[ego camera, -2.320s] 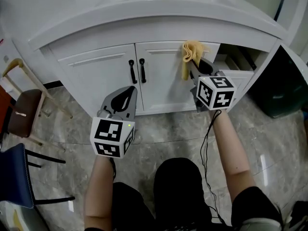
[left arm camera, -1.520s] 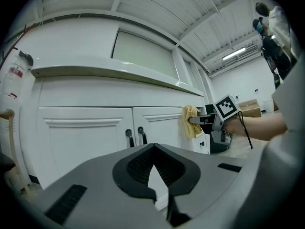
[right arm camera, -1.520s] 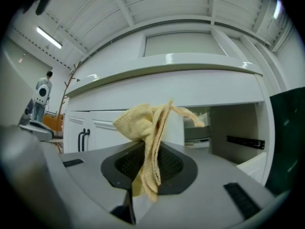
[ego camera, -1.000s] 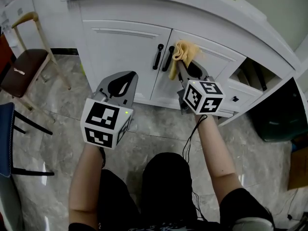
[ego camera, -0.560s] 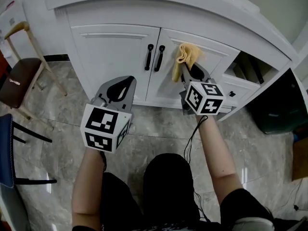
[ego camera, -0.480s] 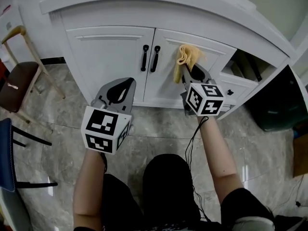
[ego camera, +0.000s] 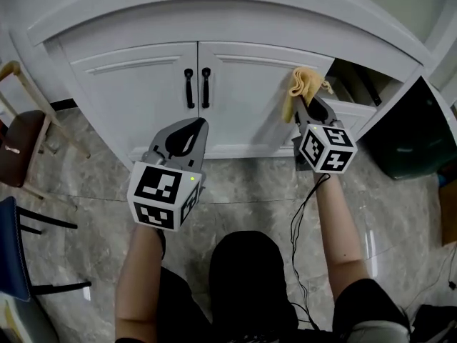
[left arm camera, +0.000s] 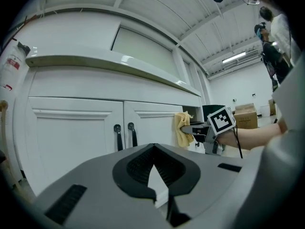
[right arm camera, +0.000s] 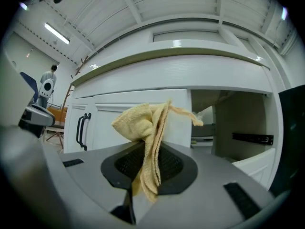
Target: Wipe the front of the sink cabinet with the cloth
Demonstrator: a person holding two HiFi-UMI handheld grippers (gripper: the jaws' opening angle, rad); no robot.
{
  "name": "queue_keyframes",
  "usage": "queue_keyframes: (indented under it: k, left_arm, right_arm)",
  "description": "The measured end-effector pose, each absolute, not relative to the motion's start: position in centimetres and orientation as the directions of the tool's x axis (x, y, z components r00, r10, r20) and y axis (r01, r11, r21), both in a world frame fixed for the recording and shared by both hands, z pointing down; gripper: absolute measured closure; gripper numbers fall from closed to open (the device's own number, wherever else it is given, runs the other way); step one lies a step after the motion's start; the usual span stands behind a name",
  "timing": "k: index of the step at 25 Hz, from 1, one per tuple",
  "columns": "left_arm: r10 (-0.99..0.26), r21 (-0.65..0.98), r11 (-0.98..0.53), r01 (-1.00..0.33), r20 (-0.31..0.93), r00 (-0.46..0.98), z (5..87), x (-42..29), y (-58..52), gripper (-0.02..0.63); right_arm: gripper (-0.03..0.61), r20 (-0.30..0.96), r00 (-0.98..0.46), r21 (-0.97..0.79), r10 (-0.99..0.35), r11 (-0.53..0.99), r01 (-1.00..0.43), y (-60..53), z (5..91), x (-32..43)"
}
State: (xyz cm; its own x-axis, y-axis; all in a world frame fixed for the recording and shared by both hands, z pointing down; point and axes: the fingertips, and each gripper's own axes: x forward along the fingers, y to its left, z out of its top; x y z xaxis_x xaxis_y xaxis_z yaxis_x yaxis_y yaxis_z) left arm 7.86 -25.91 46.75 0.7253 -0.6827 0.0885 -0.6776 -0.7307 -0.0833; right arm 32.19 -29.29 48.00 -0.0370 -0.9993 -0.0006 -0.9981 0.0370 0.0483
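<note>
Far left, a wooden chair [ego camera: 20, 127] stands on the grey stone-pattern floor [ego camera: 246, 191], beside the sink cabinet [ego camera: 136, 95]. The left gripper [ego camera: 187, 134] is held low in front of the left door, apart from it. Its jaws are pressed together with nothing between them. At the cabinet's centre, two black handles [ego camera: 197, 87] hang side by side where the two doors meet.

The right gripper [ego camera: 312, 107] points at the upper right corner of the right door [ego camera: 246, 95]. Its jaws pinch a yellow cloth [right arm camera: 147, 128], which bunches above the jaw tips and hangs down between them. The cloth lies at the door's right edge; contact with the panel cannot be confirmed. Just right of it, an open compartment [right arm camera: 233, 123] shows a dark drawer rail on its side wall.
</note>
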Motion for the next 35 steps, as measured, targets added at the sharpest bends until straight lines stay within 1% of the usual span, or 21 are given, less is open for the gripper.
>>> queue_keyframes:
  k: [7,12,15,21,26,30,35]
  left_arm:
    - [-0.628,-0.073,-0.778,-0.624,0.110,0.770,47.7,11.3,-24.7,0.598]
    - [-0.636,-0.067,-0.771,-0.633,0.115,0.763,47.8,10.5,-24.6,0.598]
    - [-0.660,-0.069,-0.751,-0.657,0.126,0.741,48.3,8.8,-24.9,0.598]
    - [-0.705,-0.060,-0.707,-0.705,0.144,0.695,49.2,5.1,-25.1,0.598]
    - [-0.739,-0.069,-0.670,-0.739,0.154,0.656,49.8,1.9,-25.3,0.598]
    - [-0.764,-0.059,-0.640,-0.766,0.161,0.625,50.3,-0.5,-25.7,0.597]
    - [-0.772,-0.056,-0.628,-0.776,0.169,0.613,50.7,-1.1,-26.2,0.598]
  right_arm:
    - [0.497,0.021,0.052,0.025,-0.998,-0.051,-0.998,-27.2,48.8,36.9]
    - [0.497,0.021,0.065,0.009,-0.998,-0.064,-0.998,-26.2,48.6,37.2]
    - [0.497,0.012,0.009,0.012,-1.000,-0.009,-1.000,-26.2,48.7,34.4]
    - [0.497,0.040,-0.171,0.015,-0.984,0.172,-0.985,-28.5,51.0,24.7]
    - [0.497,0.055,-0.288,0.002,-0.956,0.288,-0.958,-30.7,52.8,18.0]
    - [0.497,0.070,-0.322,-0.015,-0.944,0.322,-0.947,-32.5,54.2,14.9]
    - [0.497,0.073,-0.319,-0.015,-0.945,0.319,-0.948,-33.8,55.1,14.1]
